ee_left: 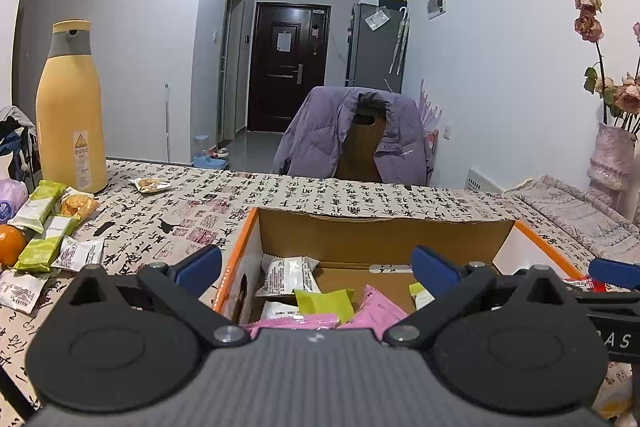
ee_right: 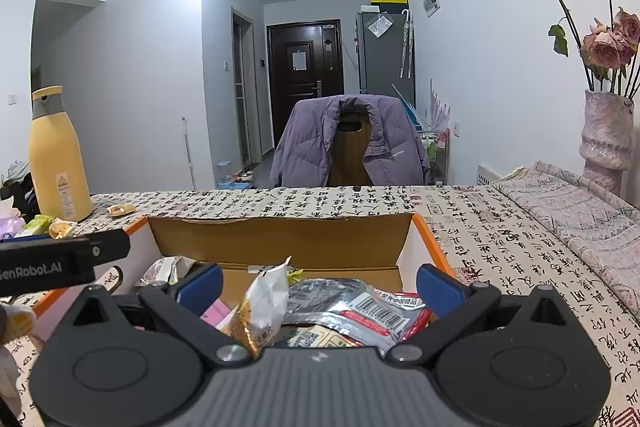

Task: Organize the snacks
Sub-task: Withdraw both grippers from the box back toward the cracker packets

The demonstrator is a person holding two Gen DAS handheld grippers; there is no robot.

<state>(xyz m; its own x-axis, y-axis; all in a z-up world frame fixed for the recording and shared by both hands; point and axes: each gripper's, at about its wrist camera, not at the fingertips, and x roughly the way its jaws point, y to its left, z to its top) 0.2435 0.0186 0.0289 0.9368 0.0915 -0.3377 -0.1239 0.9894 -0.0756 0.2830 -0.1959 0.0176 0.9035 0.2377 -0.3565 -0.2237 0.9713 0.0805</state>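
My open orange-rimmed cardboard box (ee_left: 244, 259) holds pink (ee_left: 380, 311), green (ee_left: 324, 301) and white snack packets (ee_left: 286, 277); more green bars (ee_left: 40, 245) lie left of it.

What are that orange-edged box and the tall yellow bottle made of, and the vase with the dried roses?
The box looks like corrugated cardboard: plain brown inside, ragged torn top edge, white and orange printed outside. The yellow bottle seems matt-coated, possibly metal or plastic, with a grey collar; its smooth, dull surface leaves that open. The vase has a rough, mottled pink surface, perhaps ceramic or textured glass.

A yellow thermos (ee_left: 69, 107) stands on the counter's calligraphy-print cloth (ee_left: 320, 195); a purple jacket (ee_right: 348, 143) drapes a chair; dried roses (ee_right: 608, 39) fill a vase (ee_right: 606, 143).
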